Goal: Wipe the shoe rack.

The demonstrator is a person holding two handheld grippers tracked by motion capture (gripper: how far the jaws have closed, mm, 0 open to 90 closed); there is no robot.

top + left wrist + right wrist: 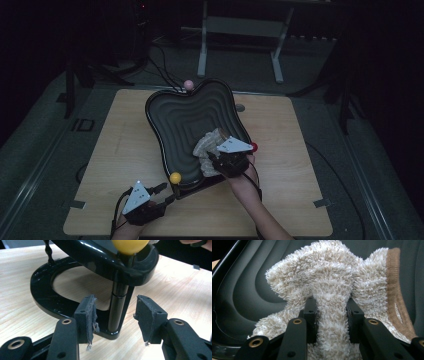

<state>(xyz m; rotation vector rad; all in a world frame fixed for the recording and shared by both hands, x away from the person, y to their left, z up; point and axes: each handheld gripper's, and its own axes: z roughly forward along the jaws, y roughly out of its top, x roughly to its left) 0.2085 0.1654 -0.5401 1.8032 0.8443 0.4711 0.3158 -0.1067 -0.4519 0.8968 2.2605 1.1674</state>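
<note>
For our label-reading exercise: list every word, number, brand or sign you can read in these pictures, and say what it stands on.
None can be read: the black tray, the fluffy cream sock, the yellow ball, the wooden table and both tongs carry no legible text.

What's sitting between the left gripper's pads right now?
In the left gripper view, the black upright post of the tray stand stands in the gap of the left gripper. The pads are apart and not touching it.
</note>
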